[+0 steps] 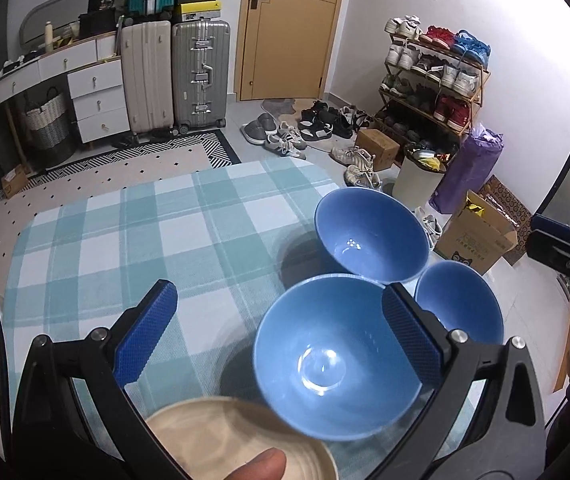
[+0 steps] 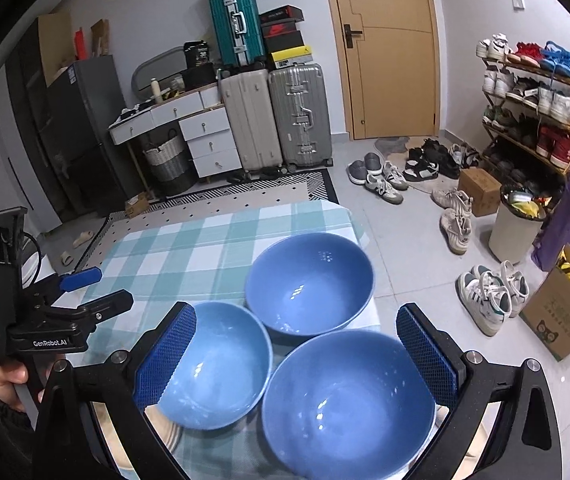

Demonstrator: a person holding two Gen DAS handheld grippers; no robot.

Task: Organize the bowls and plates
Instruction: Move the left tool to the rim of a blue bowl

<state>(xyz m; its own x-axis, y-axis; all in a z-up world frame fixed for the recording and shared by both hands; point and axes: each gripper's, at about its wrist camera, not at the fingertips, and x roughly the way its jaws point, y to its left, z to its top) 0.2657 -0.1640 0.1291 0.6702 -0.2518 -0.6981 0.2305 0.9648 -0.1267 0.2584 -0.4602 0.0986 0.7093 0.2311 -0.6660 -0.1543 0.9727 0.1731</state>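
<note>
1. The left gripper (image 1: 285, 344) is wide open, its jaws well apart above a beige plate (image 1: 221, 436) and the nearest blue bowl (image 1: 337, 356).
2. The right gripper (image 2: 295, 356) is open too, over three blue bowls (image 2: 309, 284) sitting close together on the checked tablecloth (image 2: 189, 248).
3. Far behind, suitcases (image 2: 277, 116) stand beside a door (image 2: 389, 48).

Three blue bowls (image 2: 309, 282) are seen with a smooth, glossy glaze that catches light spots. The tabletop (image 1: 125, 240) is covered by a matt woven checked cloth. A pale plate (image 1: 221, 436) is shown with wood-like grain. The fingers (image 2: 169, 354) are faced with rough, dimpled blue pads set in matt black plastic, fastened by shiny metal bolts.
</note>
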